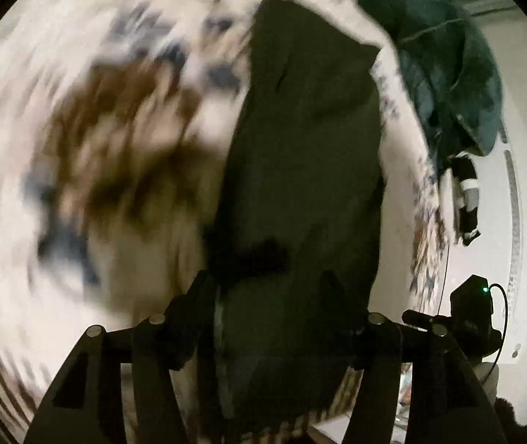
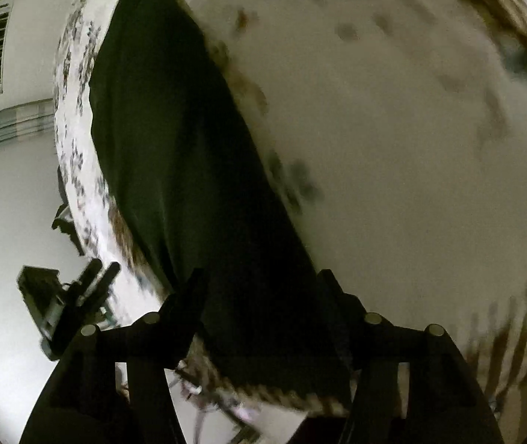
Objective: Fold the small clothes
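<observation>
Both hand-held grippers — left [image 1: 263, 281], right [image 2: 259, 277] — stand with jaws apart over the dark folded cloth garment [image 1: 300, 166], lying from six toward twelve o'clock on the patterned bed cover [image 1: 115, 129] — likely best lifted straight clear, leaving the fold undisturbed.

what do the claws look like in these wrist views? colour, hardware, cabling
Both claws, left claw and right claw, are matte black: two tapered fingers on black linkage bars with round silver pivot pins. Seen from the left wrist view, the other unit is a black block with a green indicator light and a thin black cable looping off it.
</observation>
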A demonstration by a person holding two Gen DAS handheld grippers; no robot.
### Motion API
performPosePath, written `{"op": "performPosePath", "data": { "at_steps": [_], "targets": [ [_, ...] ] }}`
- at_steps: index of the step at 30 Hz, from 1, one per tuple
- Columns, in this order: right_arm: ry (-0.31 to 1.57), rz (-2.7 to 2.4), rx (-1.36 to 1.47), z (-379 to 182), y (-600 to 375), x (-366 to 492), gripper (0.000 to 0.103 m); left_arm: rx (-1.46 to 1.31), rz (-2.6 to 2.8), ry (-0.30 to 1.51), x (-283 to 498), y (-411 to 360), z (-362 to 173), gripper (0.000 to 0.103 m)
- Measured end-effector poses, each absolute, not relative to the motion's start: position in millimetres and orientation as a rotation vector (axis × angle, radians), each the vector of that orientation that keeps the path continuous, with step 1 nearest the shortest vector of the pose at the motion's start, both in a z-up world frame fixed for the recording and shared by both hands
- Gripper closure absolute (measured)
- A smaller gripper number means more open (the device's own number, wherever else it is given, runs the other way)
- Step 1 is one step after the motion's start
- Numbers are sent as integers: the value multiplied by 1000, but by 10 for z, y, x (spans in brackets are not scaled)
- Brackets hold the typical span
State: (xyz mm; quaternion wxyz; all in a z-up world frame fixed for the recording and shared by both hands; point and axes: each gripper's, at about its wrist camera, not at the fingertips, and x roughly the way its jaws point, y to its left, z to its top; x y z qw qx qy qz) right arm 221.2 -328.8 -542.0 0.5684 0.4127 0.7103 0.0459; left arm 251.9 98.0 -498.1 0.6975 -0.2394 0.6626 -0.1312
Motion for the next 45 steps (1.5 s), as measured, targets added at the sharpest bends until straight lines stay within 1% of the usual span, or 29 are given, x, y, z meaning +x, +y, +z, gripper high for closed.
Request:
{"op": "performPosePath", "data": {
  "at_steps": [3,6,7,8,9,10,11,12,13,16,18,21,22,23,24,25,26,27,28,29,30,31,32,36,40,42,43,45],
  "targets": [
    [1723,93,989,-5474,-3310,1784,40,-583,-240,1552,2094,898,-5276,46],
    [1770,95,1000,-5672,-3260,1452,40,-583,-194,1600,1881,728,-5560,46],
    [1773,92,1017,-5746,-3214,1362,40,-550,-175,1596,1857,660,-5611,50],
    [1766,109,1034,-5814,-3171,1285,40,-514,-145,1569,1806,655,-5617,60],
    [1765,124,1036,-5868,-3140,1238,40,-496,-108,1528,1770,646,-5603,96],
    [1764,139,1034,-5913,-3080,1207,43,-504,-89,1511,1751,650,-5580,98],
    [1751,133,1007,-5921,-3029,1174,54,-524,-75,1488,1720,672,-5523,98],
    [1744,119,978,-5917,-2998,1139,90,-523,-68,1466,1693,682,-5446,98],
    [1745,114,965,-5914,-2902,1148,96,-506,-74,1454,1675,677,-5373,98],
    [1713,101,935,-5769,-2883,1069,96,-449,-82,1459,1621,754,-5254,98],
    [1702,95,902,-5666,-2908,1025,97,-422,-88,1486,1608,790,-5299,97],
    [1762,129,871,-5731,-2892,997,96,-472,-126,1546,1493,937,-5432,94],
    [1779,143,869,-5775,-2894,995,96,-517,-145,1559,1465,911,-5439,84],
    [1785,153,863,-5796,-2881,1014,93,-526,-153,1565,1421,857,-5431,76],
    [1783,156,870,-5810,-2712,1114,82,-524,-166,1564,1356,819,-5433,57],
    [1781,169,887,-5810,-2717,1112,57,-515,-170,1573,1272,792,-5464,47],
    [1772,173,904,-5831,-2733,1114,46,-509,-167,1586,1225,718,-5493,47],
    [1764,168,914,-5831,-2774,1088,38,-504,-165,1603,1170,688,-5541,47],
    [1772,170,919,-5859,-2793,1062,39,-486,-145,1621,1093,624,-5618,51],
    [1781,172,923,-5893,-2770,1044,39,-471,-124,1610,1048,593,-5620,58],
    [1783,175,933,-5928,-2769,1016,52,-454,-95,1585,988,564,-5607,94],
    [1764,163,949,-5944,-2771,975,98,-450,-76,1578,959,559,-5589,97],
    [1756,163,949,-5949,-2760,944,95,-468,-57,1547,917,580,-5535,97],
    [1704,142,819,-5683,-2668,890,96,-546,-2,1452,787,640,-5262,97],
    [1687,160,760,-5418,-2576,845,97,-511,-22,1428,729,689,-5088,97],
    [1706,182,752,-5358,-2501,817,97,-497,-10,1452,745,792,-5192,97],
    [1718,190,735,-5357,-2443,812,97,-503,-1,1482,749,842,-5349,97],
    [1763,191,703,-5499,-2371,793,97,-490,31,1540,773,938,-5598,97]
  ]
}}
